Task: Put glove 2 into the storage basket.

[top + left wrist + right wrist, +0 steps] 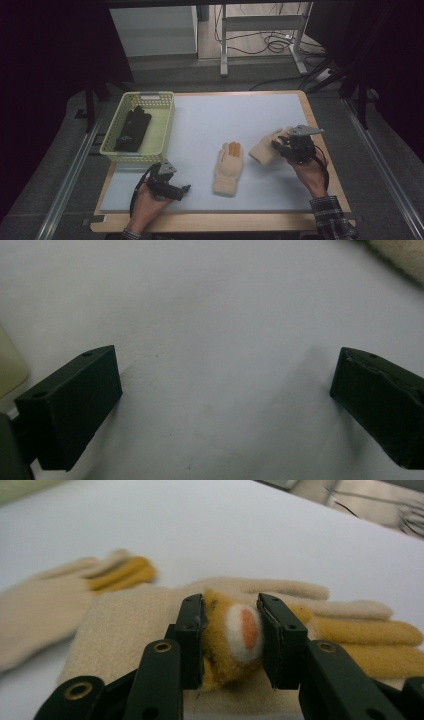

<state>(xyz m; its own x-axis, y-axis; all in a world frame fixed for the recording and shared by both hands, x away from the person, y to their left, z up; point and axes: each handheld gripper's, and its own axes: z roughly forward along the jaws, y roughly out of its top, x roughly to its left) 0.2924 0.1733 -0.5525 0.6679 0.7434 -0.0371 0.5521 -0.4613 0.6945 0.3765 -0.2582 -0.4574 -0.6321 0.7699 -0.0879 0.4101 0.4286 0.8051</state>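
Two cream knitted gloves with yellow-orange fingers lie on the white mat (225, 115). One glove (229, 167) lies flat at the middle, fingers pointing away; it is blurred at the left of the right gripper view (50, 605). The other glove (262, 148) is at the right, and my right gripper (279, 145) is shut on a bunched fold of it. In the right gripper view the pads (192, 630) squeeze that yellow, white and orange fold of the glove (125, 630). My left gripper (186, 190) rests low at the front left, open, with bare mat between its jaws (225, 370).
A pale yellow basket (162, 130) stands at the mat's back left with a black glove (132, 129) inside. Its corner (10, 370) shows at the left edge of the left gripper view. The wooden table edge (220, 222) runs along the front.
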